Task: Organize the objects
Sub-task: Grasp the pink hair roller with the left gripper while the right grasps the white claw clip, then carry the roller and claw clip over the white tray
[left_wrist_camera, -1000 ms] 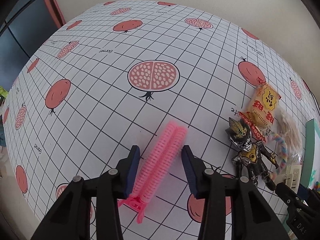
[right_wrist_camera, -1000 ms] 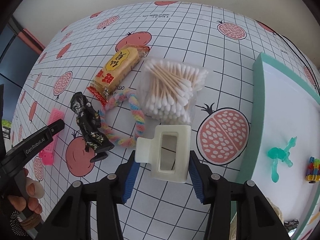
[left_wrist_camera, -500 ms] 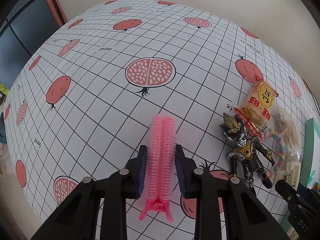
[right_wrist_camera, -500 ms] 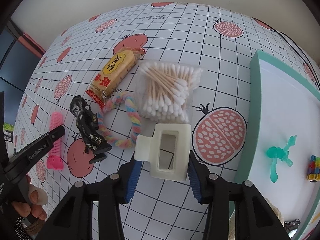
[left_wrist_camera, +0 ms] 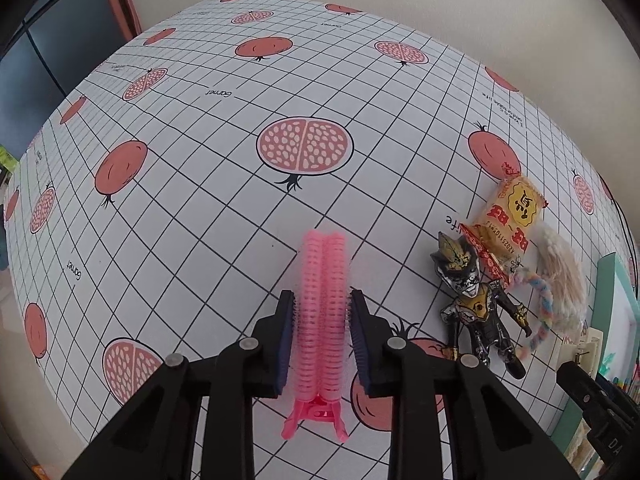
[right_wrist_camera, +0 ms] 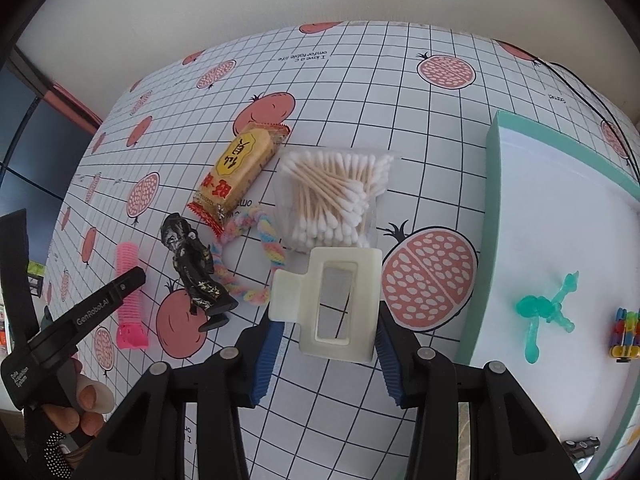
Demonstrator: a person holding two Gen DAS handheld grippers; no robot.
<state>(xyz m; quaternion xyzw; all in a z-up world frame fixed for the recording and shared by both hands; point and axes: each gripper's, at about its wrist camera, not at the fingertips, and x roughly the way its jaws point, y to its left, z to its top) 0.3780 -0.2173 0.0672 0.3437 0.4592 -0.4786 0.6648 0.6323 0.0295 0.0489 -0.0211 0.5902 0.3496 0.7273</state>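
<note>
Left gripper (left_wrist_camera: 322,340): fingers narrow, both pads pressed against the sides of the pink hair-roller clip (left_wrist_camera: 323,312).
Pink hair-roller clip: lying on the tablecloth (left_wrist_camera: 224,216), ribbed barrel pointing away from the camera, forked tail toward it; also seen at far left in the right wrist view (right_wrist_camera: 129,292).
Right gripper (right_wrist_camera: 324,344): fingers set wide, closed on the cream claw clip (right_wrist_camera: 332,300), which sits between the blue pads.
Cream claw clip: rectangular, hollow centre, lifted or resting cannot be told; its far edge overlaps the cotton swab bag (right_wrist_camera: 334,200).
Toy figure (right_wrist_camera: 194,268): black and gold, lying between the pink clip and the rainbow braided rope (right_wrist_camera: 256,258); feet toward the camera.
Snack packet (right_wrist_camera: 240,172): yellow with red ends, just beyond the figure, touching the rope.
Cotton swab bag: clear, beside the packet, near the tray.
Tray (right_wrist_camera: 494,216): teal rim, white floor, at right; holds a teal plastic piece (right_wrist_camera: 546,312) and a multicoloured small item (right_wrist_camera: 624,332), apart from each other.
Hand (right_wrist_camera: 78,408): low left, gripping the left gripper's handle.
</note>
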